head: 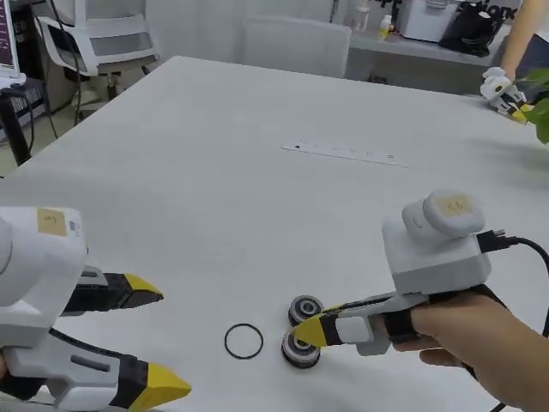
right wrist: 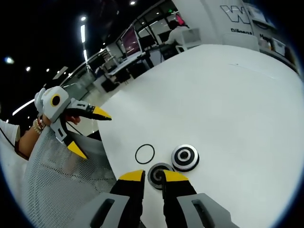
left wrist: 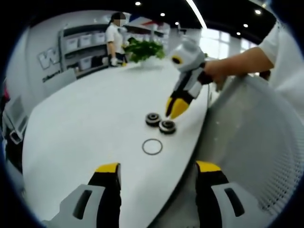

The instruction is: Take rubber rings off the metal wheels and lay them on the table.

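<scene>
My left gripper (head: pixel 159 339) hangs at the near left of the white table (head: pixel 257 129), jaws spread wide around nothing. Ahead of it the tabletop is open and bare up to a thin clear strip (head: pixel 343 153) lying well beyond the work. Just right of the gripper one rubber ring (head: pixel 226 341) lies flat and free on the surface. Next to it stand two metal wheels, the far wheel (head: pixel 305 309) and the near wheel (head: pixel 300 349), touching or nearly so. My right gripper (head: pixel 310 330) points in from the right, its tip over the near wheel.

Pale chairs (head: pixel 296 43) line the far side, and a green plant (head: pixel 540 103) crowds the right edge.

The left gripper view puts the table's near edge close under my jaws, with a mesh chair back (left wrist: pixel 251 142) just off it. The right gripper view has the jaws drawn close, a narrow gap between them, with the near wheel's rim at the tips. I cannot tell whether they pinch it.
</scene>
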`<state>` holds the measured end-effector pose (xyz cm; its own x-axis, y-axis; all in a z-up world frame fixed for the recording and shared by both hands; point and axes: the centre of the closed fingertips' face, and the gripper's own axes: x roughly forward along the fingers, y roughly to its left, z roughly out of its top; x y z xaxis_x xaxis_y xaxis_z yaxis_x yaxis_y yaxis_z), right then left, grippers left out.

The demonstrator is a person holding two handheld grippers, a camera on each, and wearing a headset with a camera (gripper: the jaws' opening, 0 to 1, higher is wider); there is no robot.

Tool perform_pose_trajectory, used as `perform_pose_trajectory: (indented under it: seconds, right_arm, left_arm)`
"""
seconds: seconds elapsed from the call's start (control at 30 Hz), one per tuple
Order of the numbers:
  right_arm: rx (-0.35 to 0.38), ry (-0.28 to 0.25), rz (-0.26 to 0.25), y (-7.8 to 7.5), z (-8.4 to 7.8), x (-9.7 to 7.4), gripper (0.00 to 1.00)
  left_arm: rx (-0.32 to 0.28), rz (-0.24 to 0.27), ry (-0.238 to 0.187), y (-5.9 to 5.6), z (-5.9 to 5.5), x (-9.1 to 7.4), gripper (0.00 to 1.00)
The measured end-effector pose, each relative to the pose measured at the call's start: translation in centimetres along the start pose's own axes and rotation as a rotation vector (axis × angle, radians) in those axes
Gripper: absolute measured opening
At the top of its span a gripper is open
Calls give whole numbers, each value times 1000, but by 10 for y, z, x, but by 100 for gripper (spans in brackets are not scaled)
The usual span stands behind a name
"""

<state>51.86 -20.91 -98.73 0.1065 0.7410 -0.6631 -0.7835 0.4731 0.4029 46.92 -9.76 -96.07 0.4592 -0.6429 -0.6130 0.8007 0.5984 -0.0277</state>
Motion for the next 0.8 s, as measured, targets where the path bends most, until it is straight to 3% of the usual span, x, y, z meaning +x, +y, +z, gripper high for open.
perform_pose_trajectory:
  seconds: [0.17, 0.27, 0.37, 0.57, 0.8]
  right_arm:
    - [-78, 37, -18, -3, -13, -5, 16]
    - [-92, 41, -20, -5, -19, -3, 18]
    - [-98, 45, -20, -8, -24, -2, 20]
    - [-83, 34, -11, -16, -28, -4, 21]
    - [-136, -5, -15, -18, -23, -1, 22]
  left_arm:
    - [45, -18, 9, -3, 3, 1, 65]
    - [111, -22, 38, -2, 7, 3, 67]
    - [145, -40, 38, -5, 20, 6, 67]
    - [215, -70, -39, -9, 63, 16, 67]
    - [234, -160, -163, -25, 111, 35, 65]
